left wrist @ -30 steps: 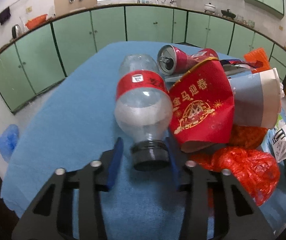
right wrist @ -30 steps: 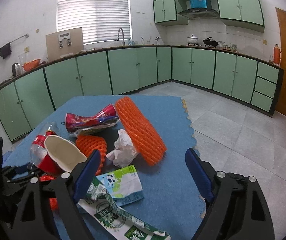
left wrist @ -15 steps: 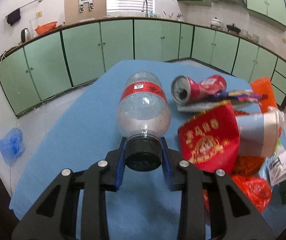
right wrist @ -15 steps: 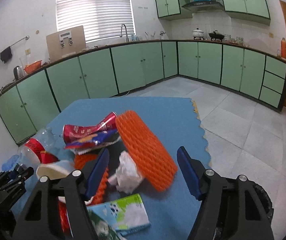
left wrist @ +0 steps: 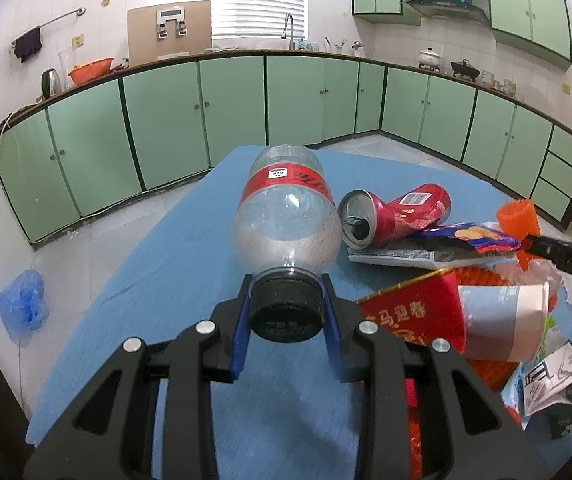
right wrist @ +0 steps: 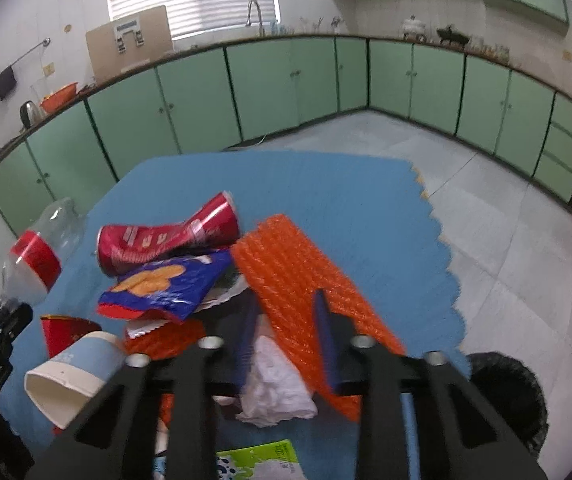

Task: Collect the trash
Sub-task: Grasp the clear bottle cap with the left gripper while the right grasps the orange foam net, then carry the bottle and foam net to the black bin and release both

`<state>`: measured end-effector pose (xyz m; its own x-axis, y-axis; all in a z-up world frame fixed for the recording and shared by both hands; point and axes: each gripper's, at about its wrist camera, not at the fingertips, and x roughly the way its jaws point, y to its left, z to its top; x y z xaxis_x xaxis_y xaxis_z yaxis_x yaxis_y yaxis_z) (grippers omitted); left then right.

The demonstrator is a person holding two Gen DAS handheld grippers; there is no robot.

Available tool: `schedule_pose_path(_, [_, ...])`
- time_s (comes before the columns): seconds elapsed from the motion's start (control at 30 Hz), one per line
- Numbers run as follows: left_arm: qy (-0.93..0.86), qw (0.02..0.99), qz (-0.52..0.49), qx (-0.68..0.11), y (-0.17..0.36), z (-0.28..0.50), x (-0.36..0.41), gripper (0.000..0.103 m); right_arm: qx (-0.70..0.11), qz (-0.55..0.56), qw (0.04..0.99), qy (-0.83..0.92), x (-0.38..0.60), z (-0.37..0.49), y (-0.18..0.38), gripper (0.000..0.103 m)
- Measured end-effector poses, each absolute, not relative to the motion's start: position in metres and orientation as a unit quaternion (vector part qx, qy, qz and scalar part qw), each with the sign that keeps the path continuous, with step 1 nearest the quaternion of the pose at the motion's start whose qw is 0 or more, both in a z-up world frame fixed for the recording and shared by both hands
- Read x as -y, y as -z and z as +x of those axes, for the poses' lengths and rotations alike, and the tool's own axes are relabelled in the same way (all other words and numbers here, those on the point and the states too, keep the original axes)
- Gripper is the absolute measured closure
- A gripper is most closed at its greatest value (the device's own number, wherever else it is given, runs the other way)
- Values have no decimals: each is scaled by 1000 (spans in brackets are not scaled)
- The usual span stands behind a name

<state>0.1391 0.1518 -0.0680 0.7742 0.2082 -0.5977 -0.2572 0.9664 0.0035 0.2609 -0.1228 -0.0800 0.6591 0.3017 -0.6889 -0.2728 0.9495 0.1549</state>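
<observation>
On the blue counter (left wrist: 117,280) your trash pile sits toward the right edge, and both claws are mid-pickup. Your left claw (left wrist: 284,312) is clamped on the black cap of the clear plastic bottle (left wrist: 286,216); the bottle points away from you, red label band round its middle, fogged inside, looks empty and light. Whether its far end touches the counter, can't tell. Your right claw (right wrist: 286,332) has just been closing and now stands narrow on the orange foam net sleeve (right wrist: 306,280), pads pinching the near end of it; soft, ribbed stuff, will squash and could slip.

Step in hand: grasp and lift, one item per claw. Next move, my read: carry both over to the black-lined bin (right wrist: 506,396) on the floor just off the counter's right edge, then let go over it.

Left on the counter: crushed red can (right wrist: 165,240), blue snack wrapper (right wrist: 165,284), paper cup (right wrist: 73,380) on its side, white tissue wad (right wrist: 277,388) right under the right claw, a milk carton (right wrist: 261,460) near you. Watch the sleeve doesn't drag the tissue along.
</observation>
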Motion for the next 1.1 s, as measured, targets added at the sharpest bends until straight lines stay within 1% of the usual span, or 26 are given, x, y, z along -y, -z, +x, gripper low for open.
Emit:
schedule_pose_path(0.03, [-123,942,-38,-311,68,139,-152,73,-377,19,912,-159,122,258,78,92])
schedule_pose_path(0.27, [-116,949,-33,-292,52,136,-146,73,-318,30,932,-171,139,235,42,93])
schedule_pose_path(0.47, [-84,960,-25,-266,27,130,-122,73,-285,45,944,-158,166,219,12,93])
schedule_pose_path(0.8, [26,969,-8,-244,0,129,-36,73,-240,83,960,-119,235,176,-16,93])
schedule_pose_path(1.1, [143,956,9,-255,12,135,72,73,-246,102,963,-31,312,139,-2,93])
